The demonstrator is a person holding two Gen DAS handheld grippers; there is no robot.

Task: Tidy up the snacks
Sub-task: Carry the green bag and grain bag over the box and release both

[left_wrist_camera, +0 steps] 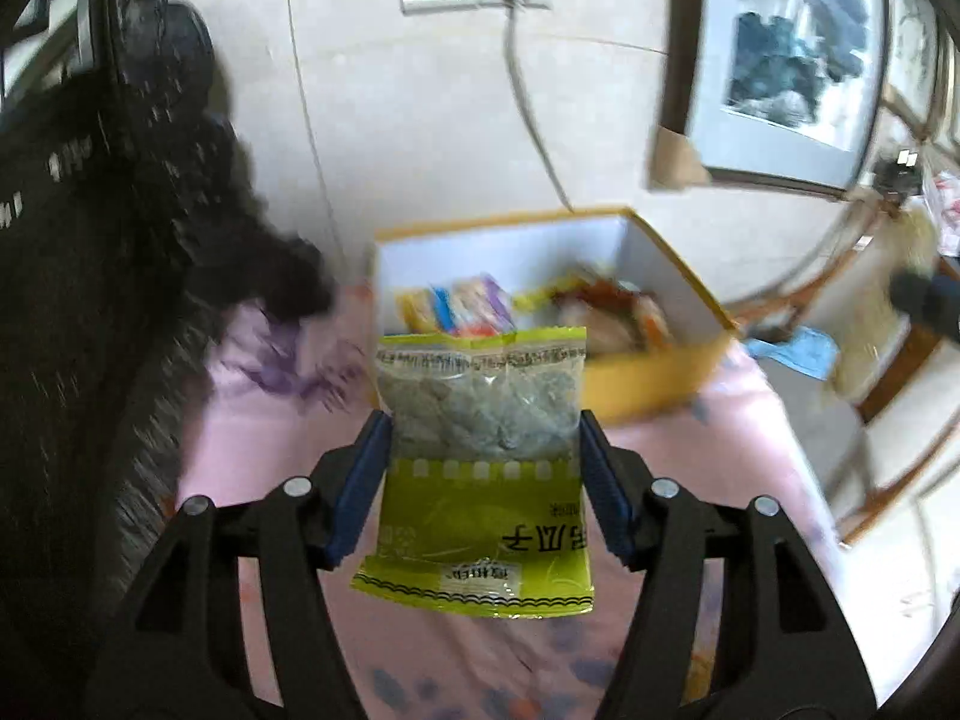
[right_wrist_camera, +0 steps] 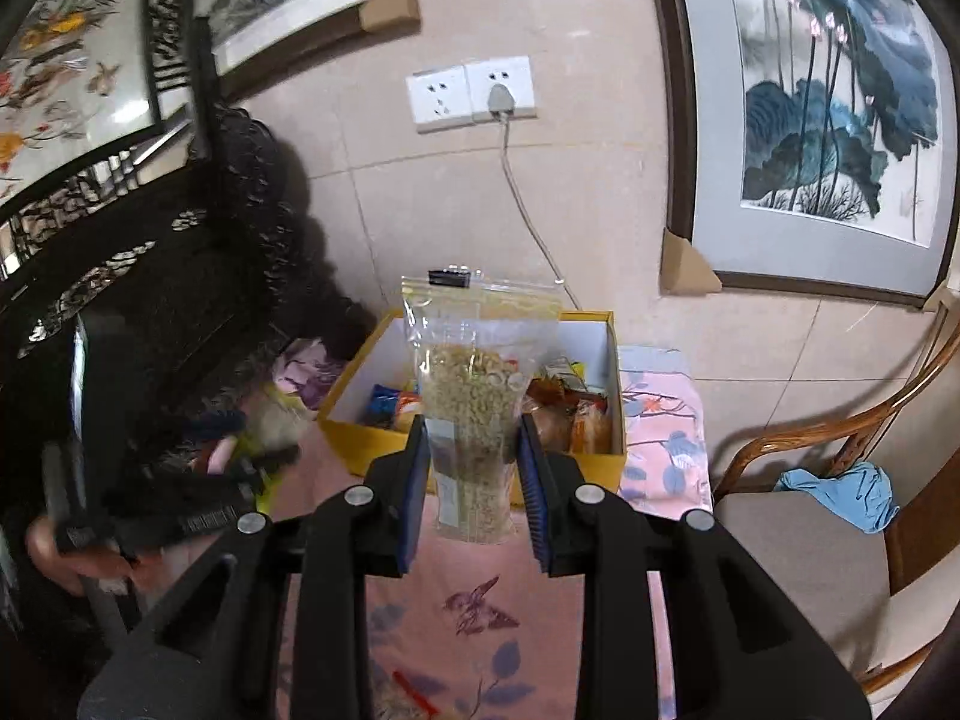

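Lime-green seed packet [left_wrist_camera: 480, 468] between blue pads [left_wrist_camera: 360, 480]; yellow box [left_wrist_camera: 648, 378] beyond, white inside; pink floral cloth [right_wrist_camera: 480, 618] below.

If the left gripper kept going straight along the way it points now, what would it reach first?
Probably the yellow box of snacks just beyond the left gripper. The green seed bag clamped between its fingers would likely reach the near wall or open top first, though depth is unclear.

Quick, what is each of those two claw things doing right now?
Left gripper: closed on a green plastic packet of seeds.
Right gripper: closed on a clear zip bag of pale cereal bits.
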